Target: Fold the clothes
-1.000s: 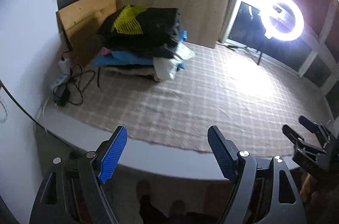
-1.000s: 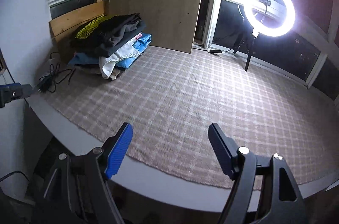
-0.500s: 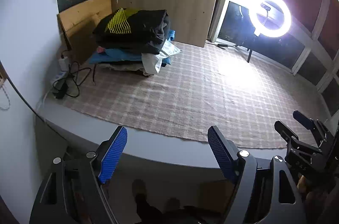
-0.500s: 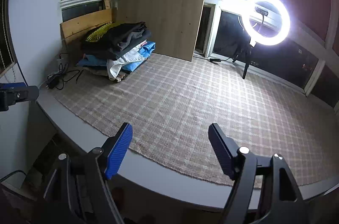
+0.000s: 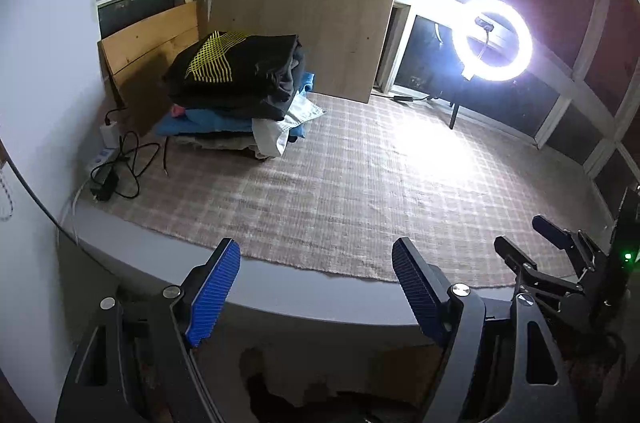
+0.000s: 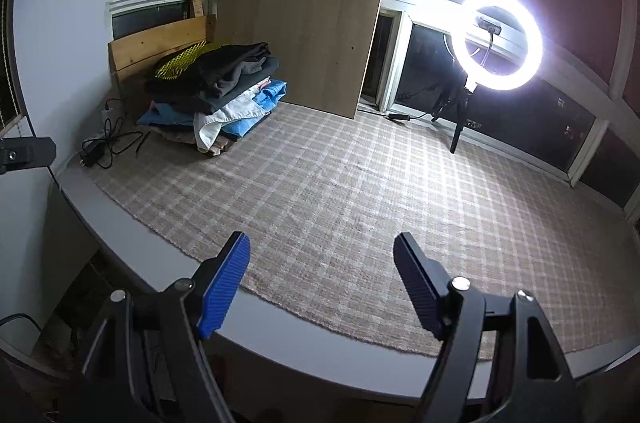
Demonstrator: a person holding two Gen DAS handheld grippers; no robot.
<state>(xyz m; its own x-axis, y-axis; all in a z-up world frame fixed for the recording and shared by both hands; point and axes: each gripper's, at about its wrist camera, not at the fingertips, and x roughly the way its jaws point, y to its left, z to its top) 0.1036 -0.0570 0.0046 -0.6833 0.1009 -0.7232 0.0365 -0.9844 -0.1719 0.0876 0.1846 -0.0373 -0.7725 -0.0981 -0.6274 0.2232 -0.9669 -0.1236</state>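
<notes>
The left tool (image 5: 316, 287) and the right tool (image 6: 322, 283) both hover at the near edge of the worktop (image 6: 280, 335), jaws spread wide and empty. The pile of clothes (image 5: 236, 95) sits on the checked cloth (image 6: 340, 191) at the far left corner, well apart from both tools.

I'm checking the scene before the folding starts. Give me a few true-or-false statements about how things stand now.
1. Both grippers are open and hold nothing. True: the left gripper and right gripper are both empty.
2. The pile of clothes sits beside the ring light. False: they are at opposite ends of the far side.
3. A black garment with a yellow pattern tops the pile. True.
4. A shirt lies spread on the checked mat. False: only the pile rests on it.
</notes>
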